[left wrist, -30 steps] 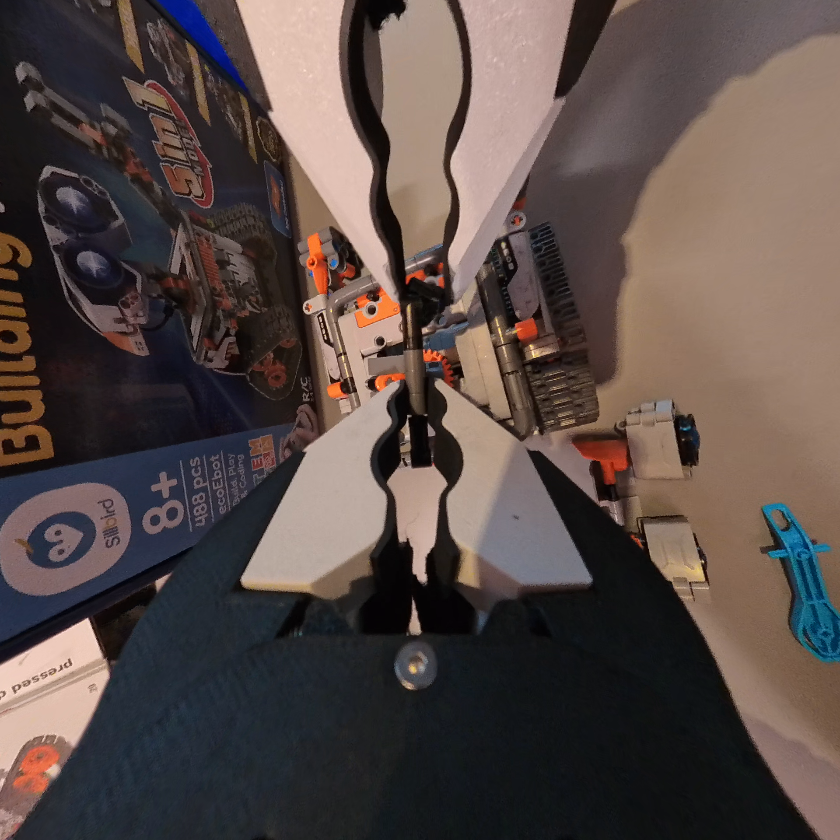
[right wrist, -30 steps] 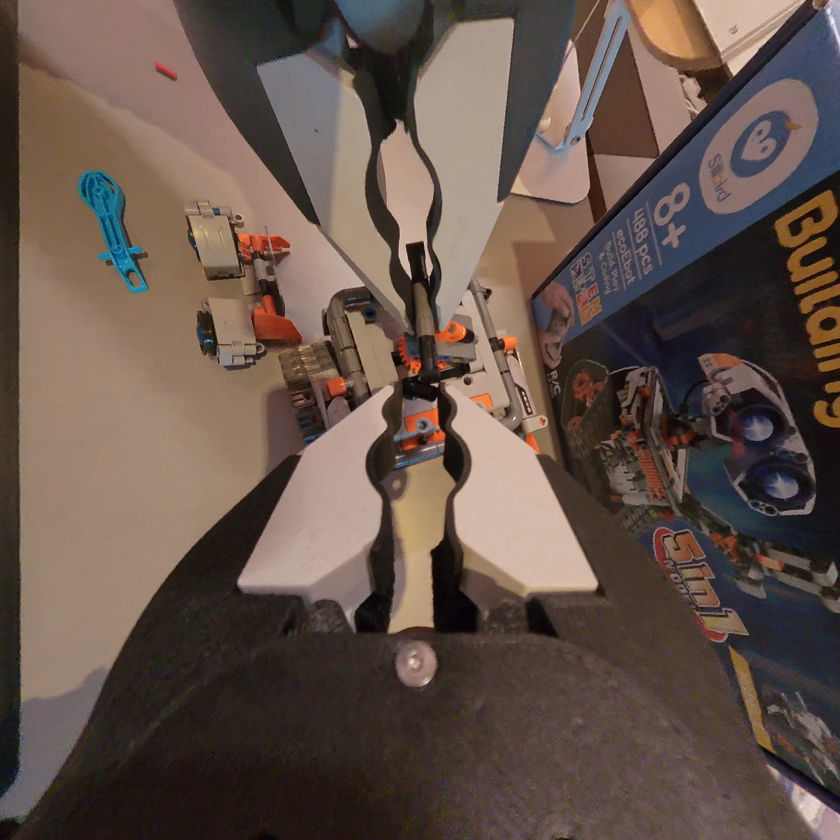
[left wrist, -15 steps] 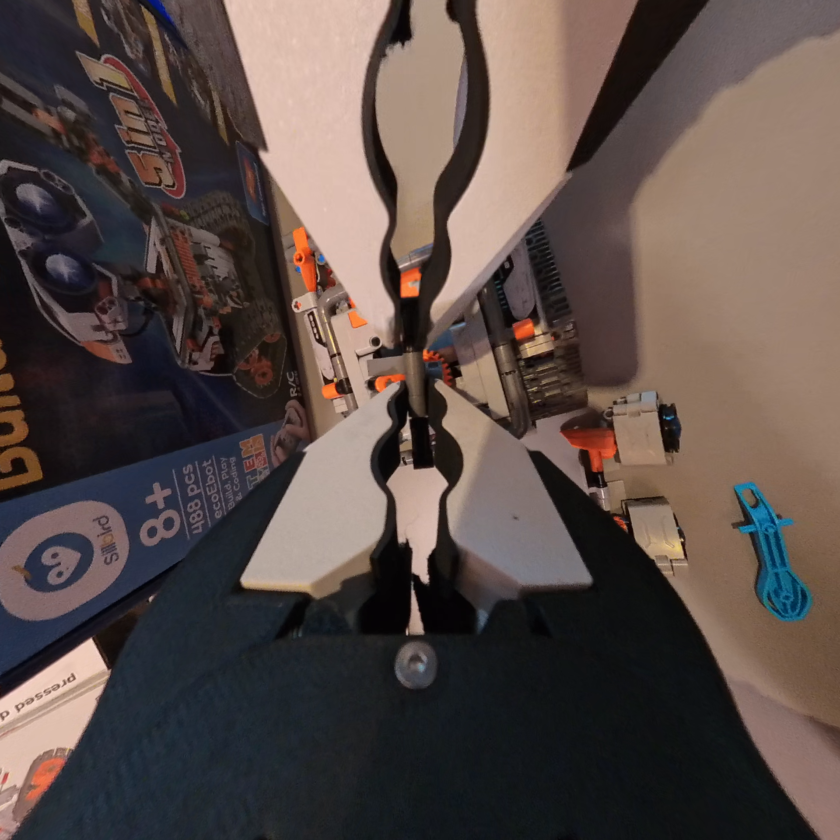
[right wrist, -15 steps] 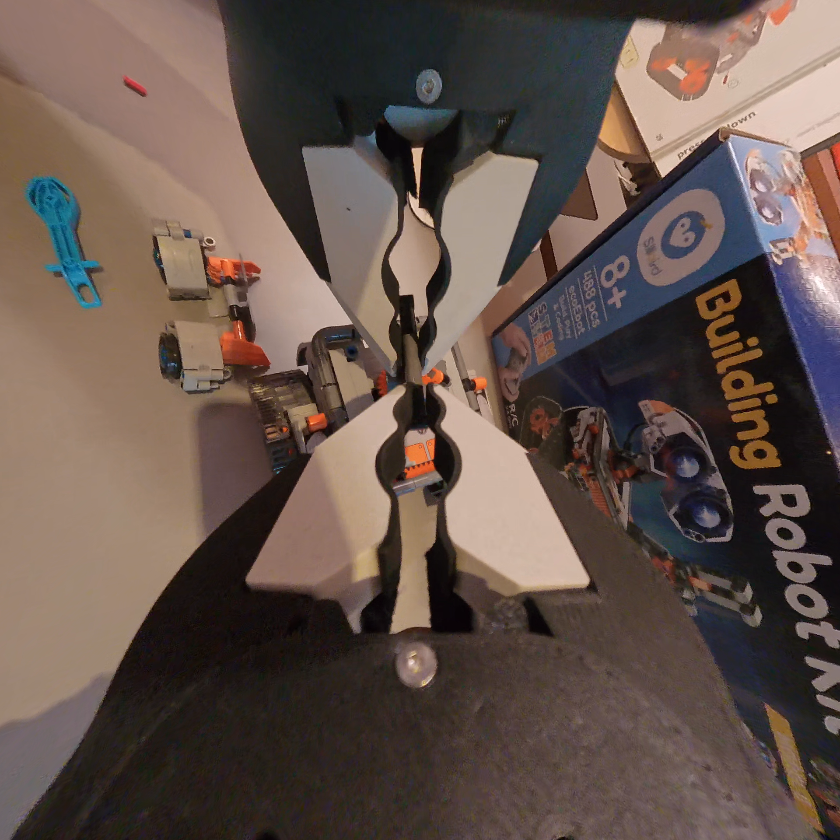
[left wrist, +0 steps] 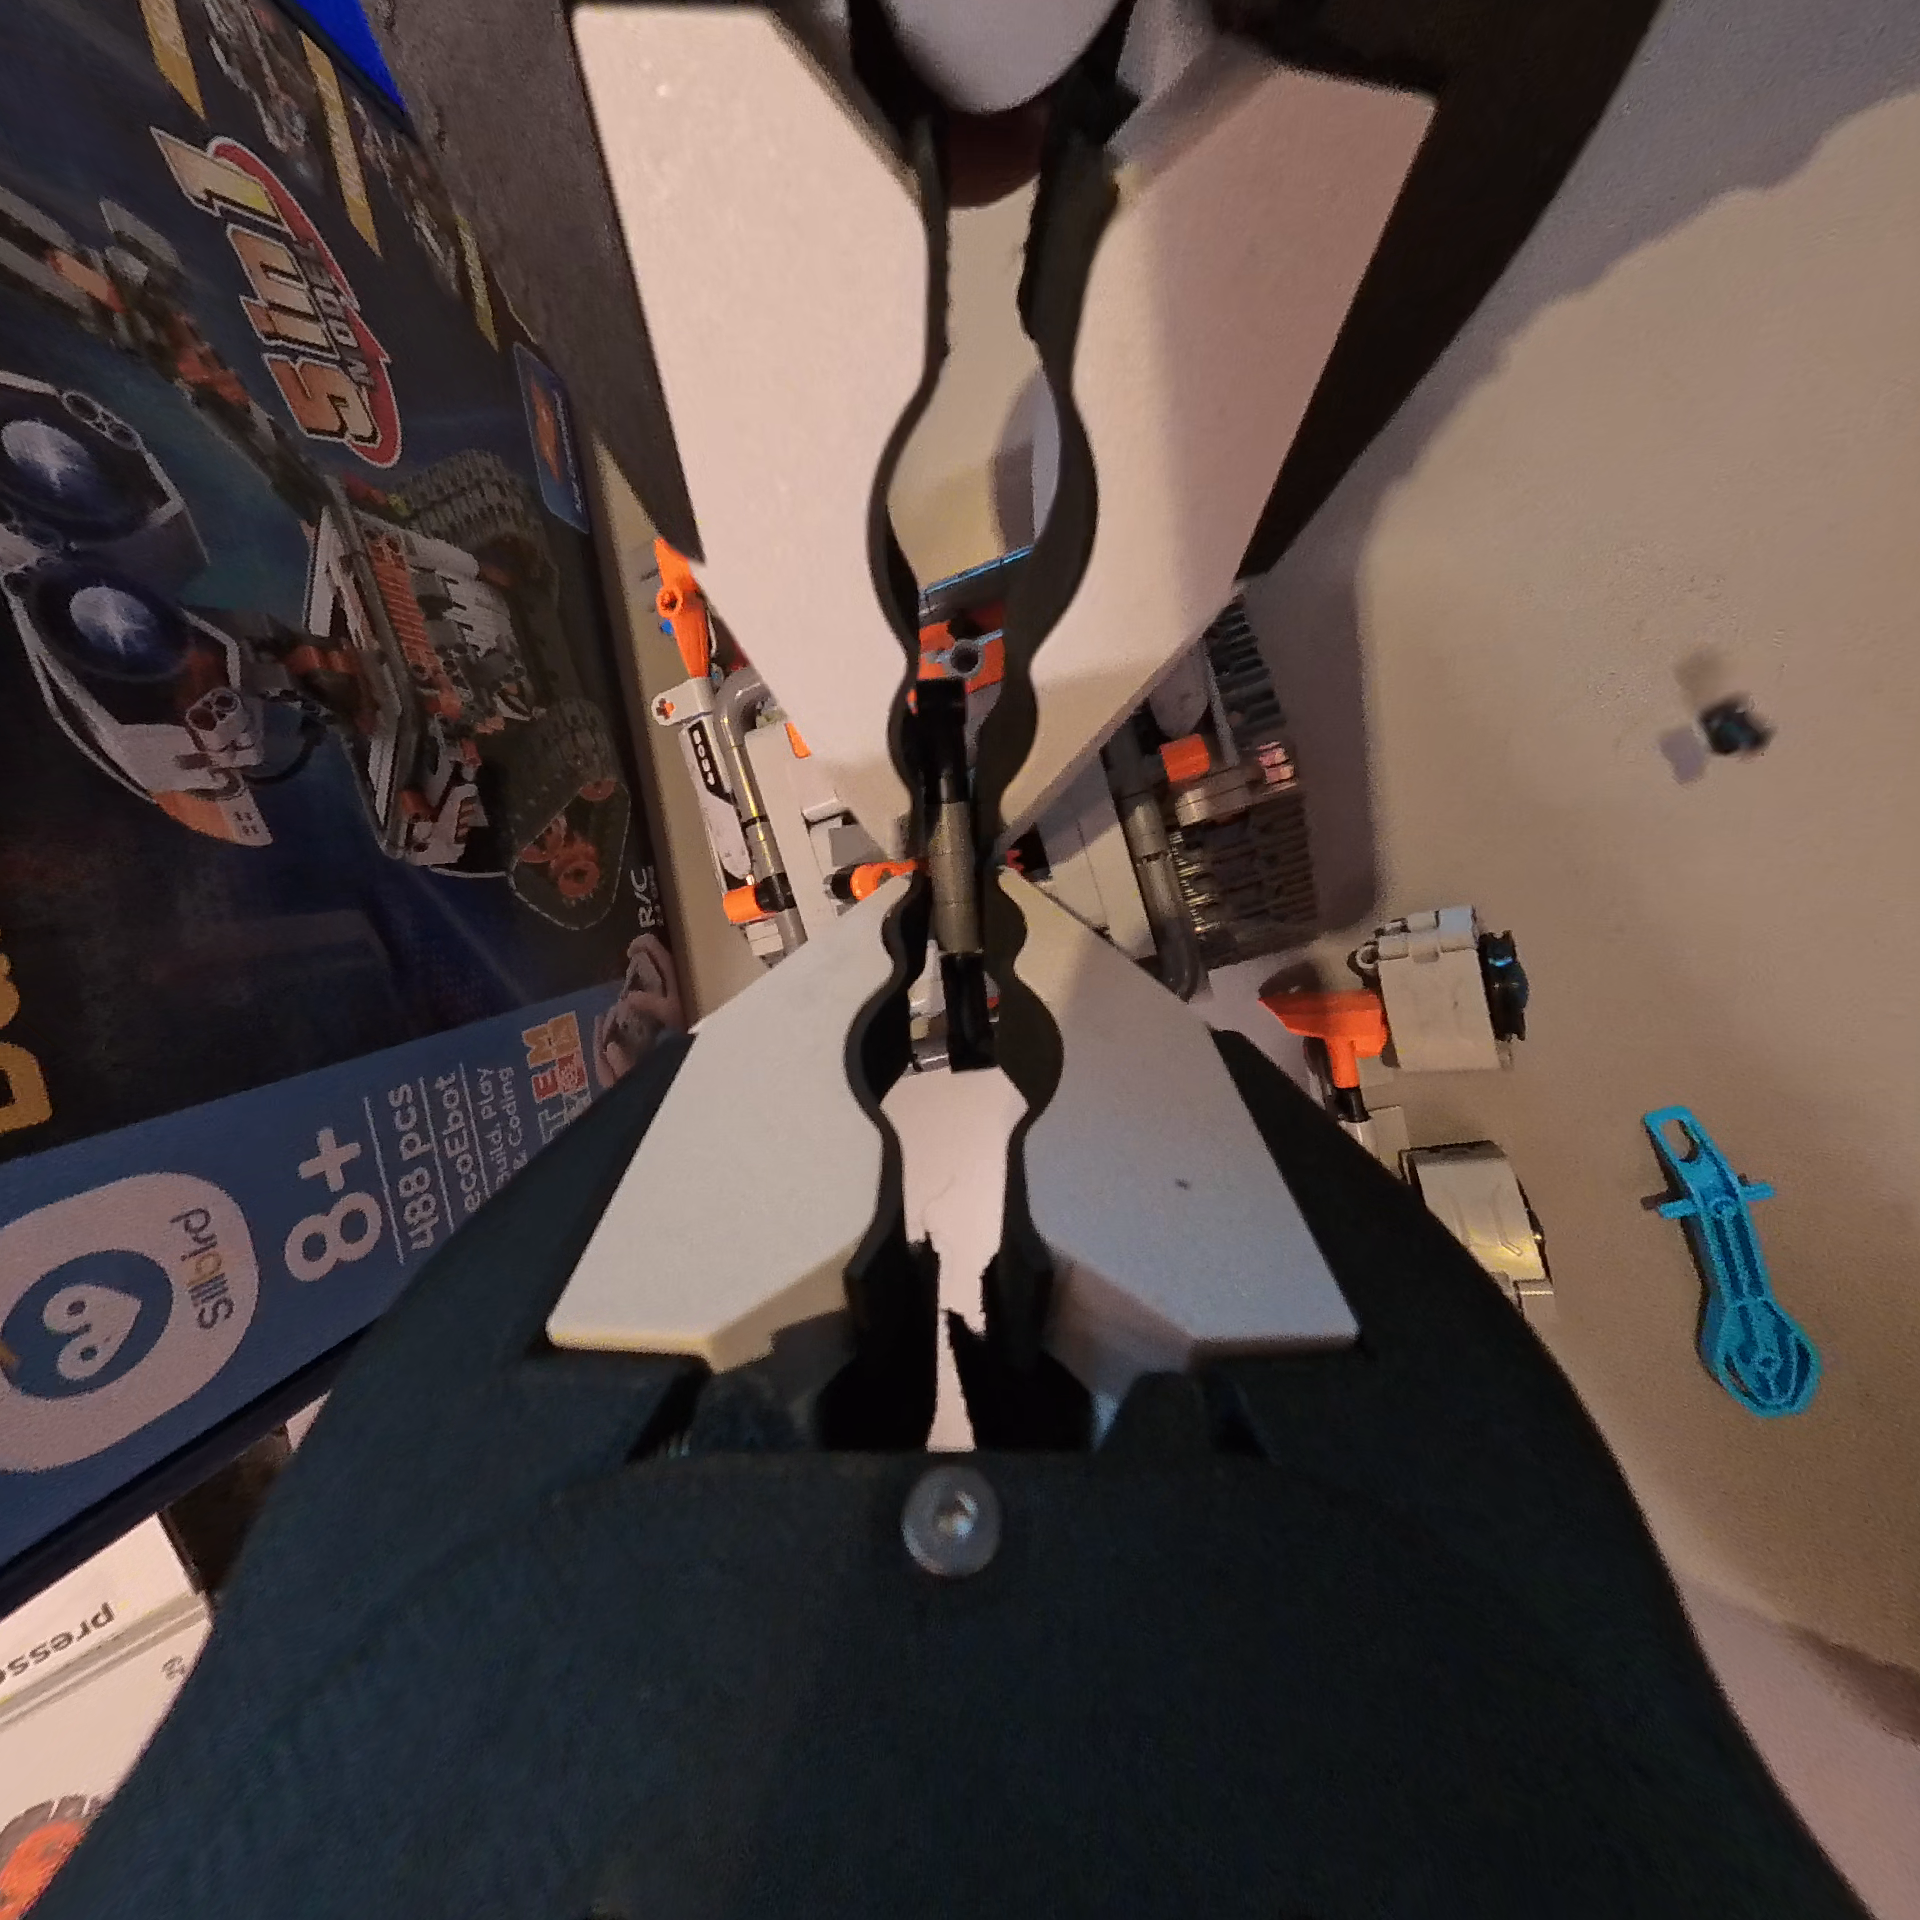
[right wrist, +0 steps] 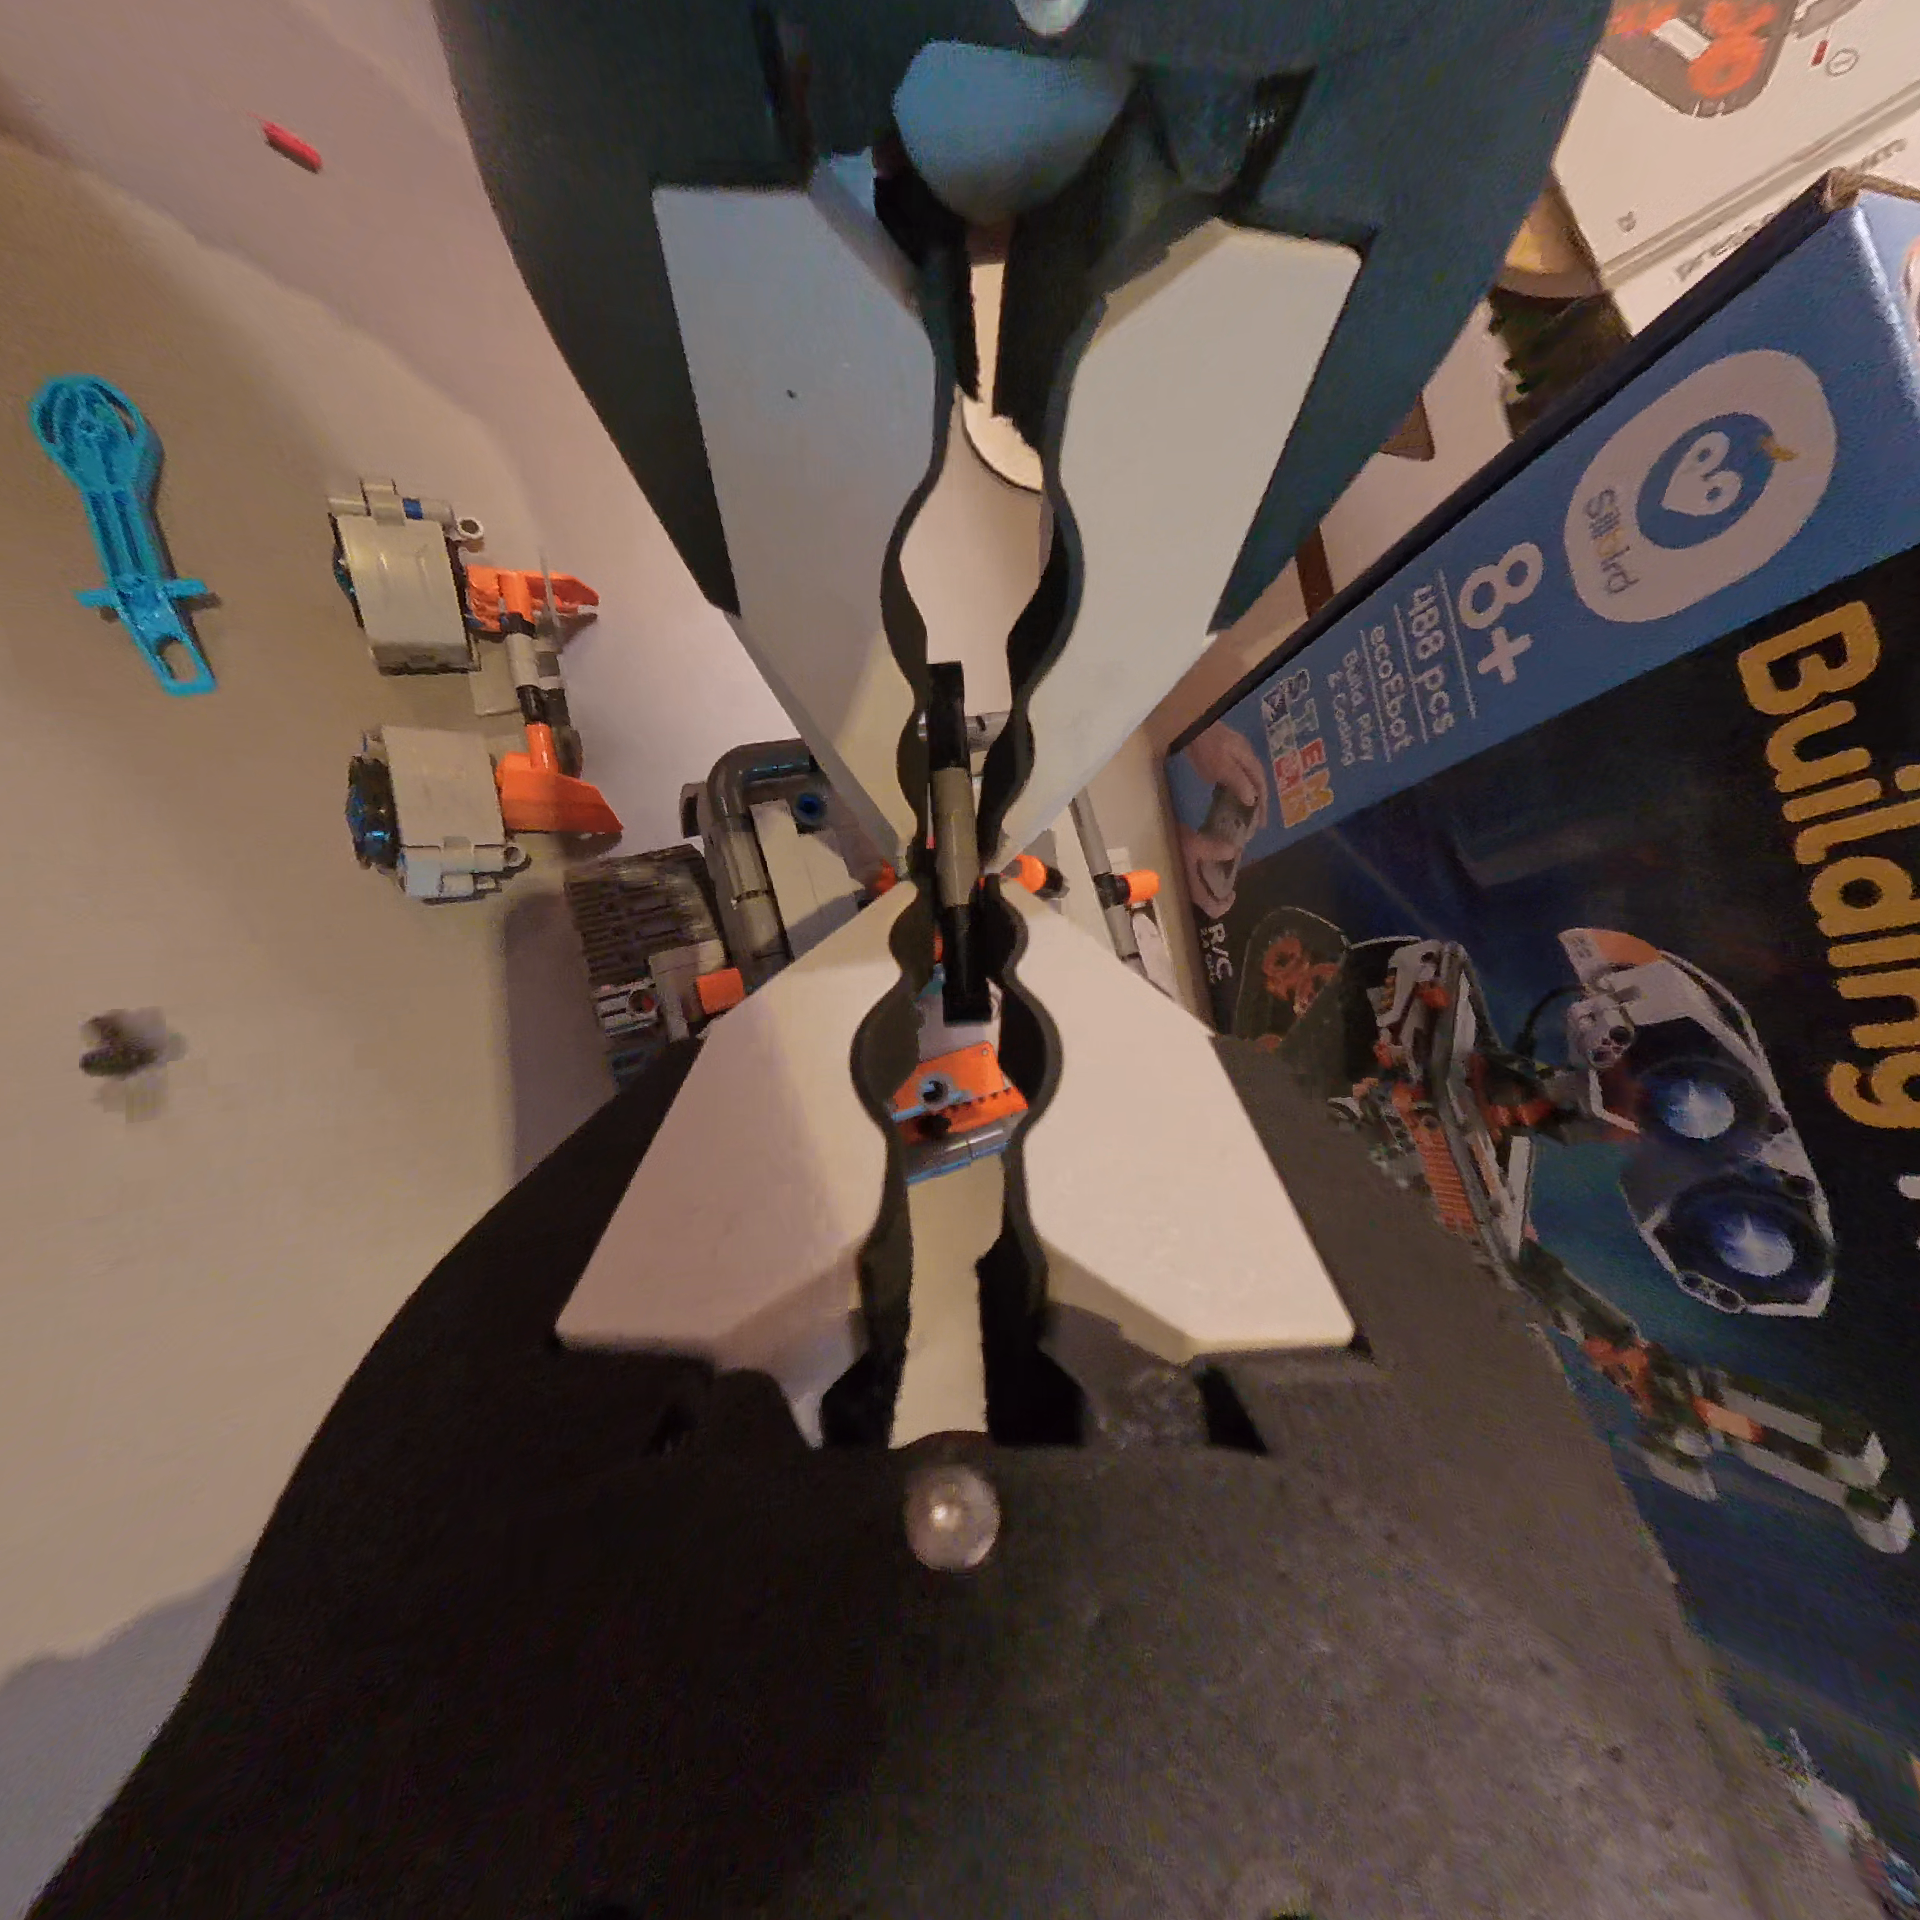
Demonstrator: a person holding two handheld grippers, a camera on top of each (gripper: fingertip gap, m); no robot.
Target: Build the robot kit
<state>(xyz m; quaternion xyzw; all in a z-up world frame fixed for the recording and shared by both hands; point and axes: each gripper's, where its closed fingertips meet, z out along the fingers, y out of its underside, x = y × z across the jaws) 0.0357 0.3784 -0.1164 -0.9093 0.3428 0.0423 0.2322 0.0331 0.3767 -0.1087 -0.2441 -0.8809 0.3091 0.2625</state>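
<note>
My left gripper (left wrist: 954,914) and right gripper (right wrist: 951,925) meet tip to tip, and both sets of fingers are clamped on the same thin black-and-grey axle rod (left wrist: 952,873), one at each end, above the worktop (left wrist: 1621,644). Under the rod sits a grey and orange brick-built robot model (right wrist: 717,904). Beside it lie two grey wheel assemblies (right wrist: 416,582) and, farther out, a blue plastic tool (right wrist: 120,520). A tiny dark piece (right wrist: 120,1049) lies apart. The blue kit box (right wrist: 1621,831) stands on the other side.
</note>
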